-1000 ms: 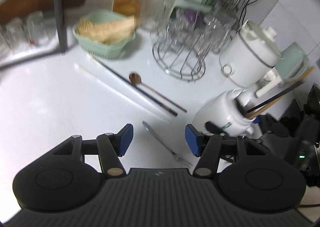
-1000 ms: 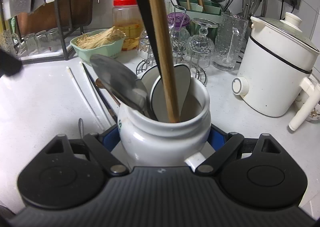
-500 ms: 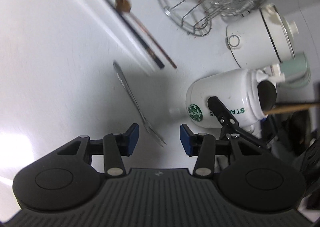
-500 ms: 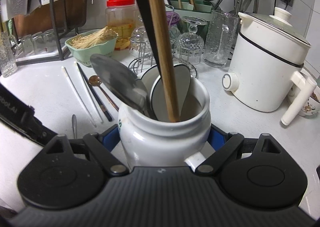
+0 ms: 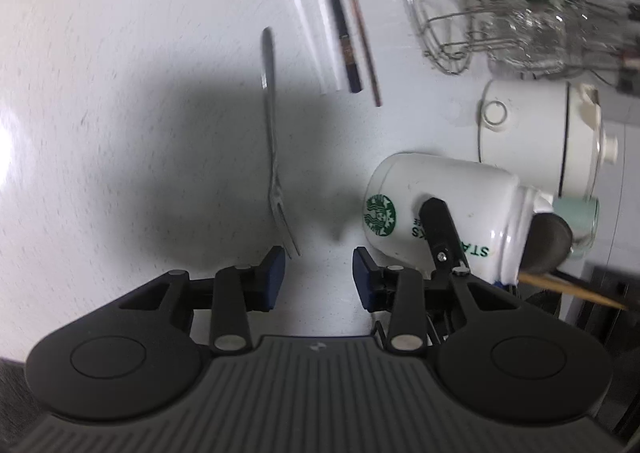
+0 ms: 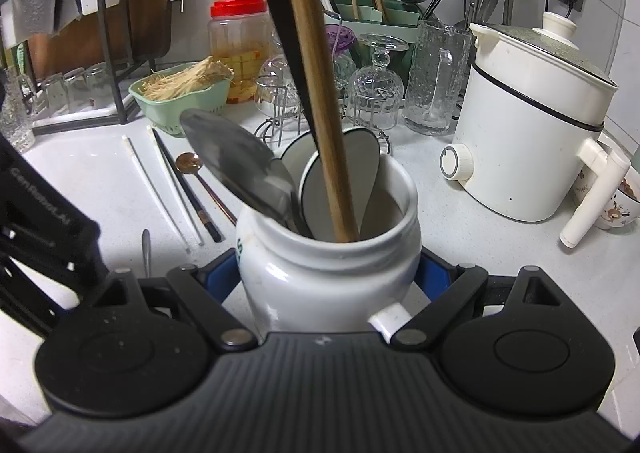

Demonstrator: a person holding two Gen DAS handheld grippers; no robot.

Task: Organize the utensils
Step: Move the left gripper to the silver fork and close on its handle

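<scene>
Left gripper [image 5: 318, 267], left wrist view: blue pads [image 5: 276, 269] part open with a bare gap, jaws have just been closing, nothing between them. Small metal fork [image 5: 272, 133], thin and shiny, lies flat on the speckled white counter [image 5: 120, 73]; tines end at 12 o'clock of the gap, just beside the left pad, contact unclear. White chopsticks [image 5: 308, 25], a dark chopstick [image 5: 340, 21] and a slim brown spoon [image 5: 360, 29] lie at 12–1 o'clock, apart from the fork. Glossy white ceramic mug [image 5: 440, 205] at 3 o'clock with a round green logo and green letters, only "STA" and "KS" readable. Round wire rack [image 5: 440, 13] with glasses at 1 o'clock.

Right gripper [image 6: 328, 277], right wrist view: blue pads clamp both sides of the mug [image 6: 328, 277], jaws wide around it. Mug holds a steel spoon [image 6: 236, 161], a round wooden stick [image 6: 320, 93], a black handle [image 6: 280, 33] and white paddle-shaped pieces. Fork [image 6: 146, 249] at 9 o'clock of the mug, partly hidden. Left gripper's black body [image 6: 36, 213] at 9 o'clock, its lettering too blurred to read. White cooker [image 6: 528, 125] with round dial at 2 o'clock; red-lidded plastic jar [image 6: 240, 45], ribbed green basket [image 6: 180, 101] at 11 o'clock.
</scene>
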